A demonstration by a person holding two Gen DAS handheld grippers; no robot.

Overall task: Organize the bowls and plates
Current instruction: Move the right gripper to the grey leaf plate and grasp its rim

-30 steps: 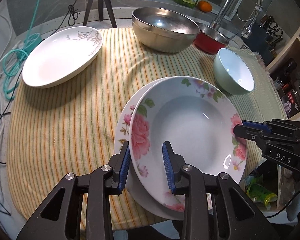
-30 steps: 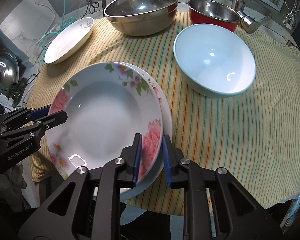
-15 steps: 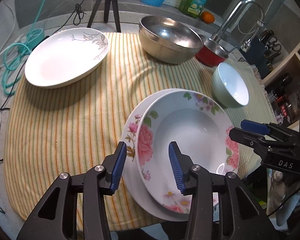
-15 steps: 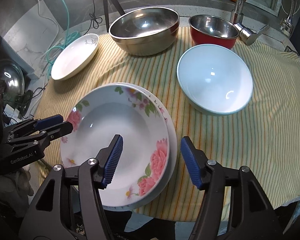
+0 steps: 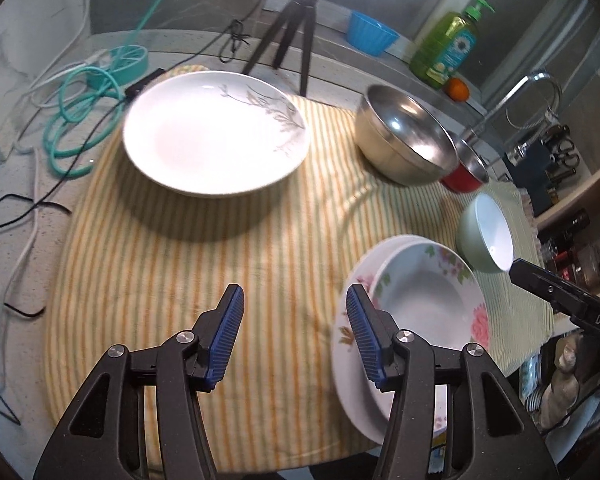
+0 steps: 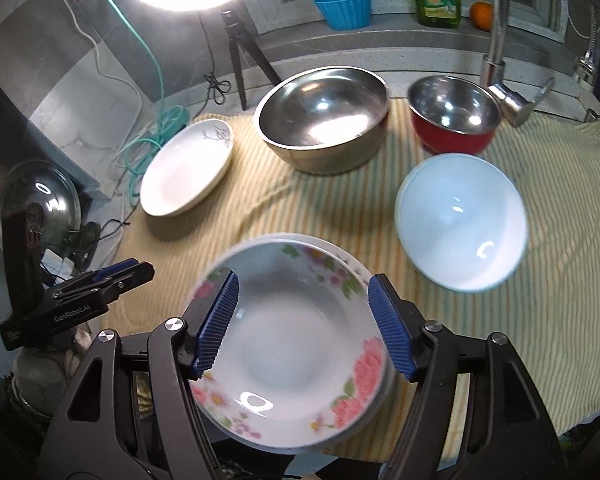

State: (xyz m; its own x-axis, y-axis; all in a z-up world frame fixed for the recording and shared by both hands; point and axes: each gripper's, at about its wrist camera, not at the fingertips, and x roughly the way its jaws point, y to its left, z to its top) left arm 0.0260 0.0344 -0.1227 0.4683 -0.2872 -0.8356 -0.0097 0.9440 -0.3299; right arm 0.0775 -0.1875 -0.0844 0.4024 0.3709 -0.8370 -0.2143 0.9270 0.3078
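Your left gripper (image 5: 294, 334): jaws opening, nothing between, only striped cloth (image 5: 220, 256). Your right gripper (image 6: 302, 326): jaws opening, hovering astride floral plate (image 6: 296, 344), pads clear. Floral plate stacked on second plate (image 5: 350, 384), cloth's 5 o'clock edge.

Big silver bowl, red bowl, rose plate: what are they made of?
Big silver bowl: looks like stainless steel, brushed shine with bright mirror glints inside. Red bowl: the same metal lining, with a glossy red outer coat, painted or plastic, cannot tell which. Rose plate: probably glazed ceramic or porcelain, glossy white with a printed flower pattern and a sharp lamp reflection; melamine is not ruled out.
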